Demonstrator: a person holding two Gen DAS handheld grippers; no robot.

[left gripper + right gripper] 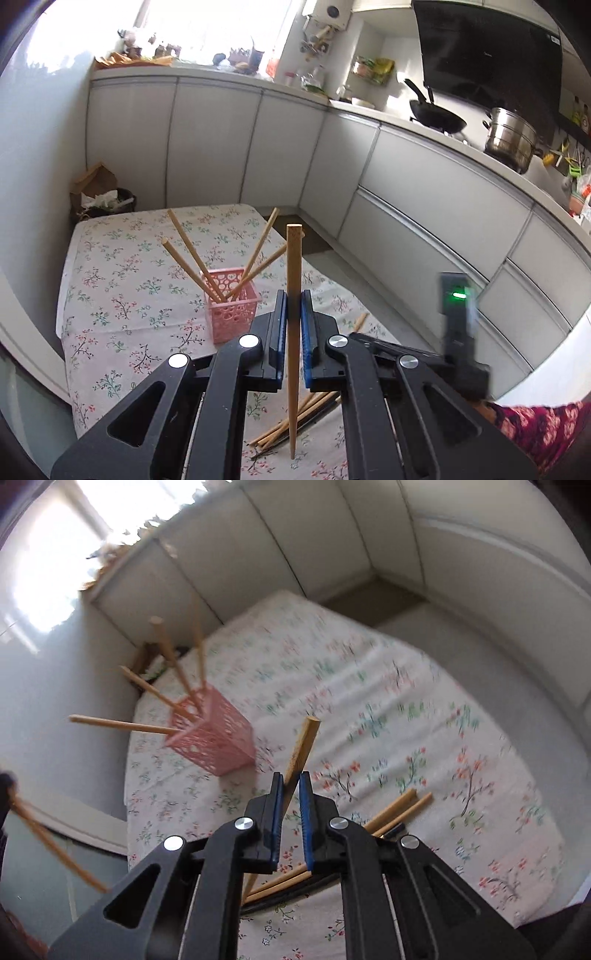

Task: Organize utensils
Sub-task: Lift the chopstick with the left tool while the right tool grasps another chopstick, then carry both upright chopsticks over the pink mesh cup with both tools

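Chopsticks (pixel 397 810) partly hidden, basket (pixel 214 738) blurred

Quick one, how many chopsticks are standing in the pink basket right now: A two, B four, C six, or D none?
B: the left wrist view shows four wooden chopsticks leaning out of the pink basket on the floral cloth.
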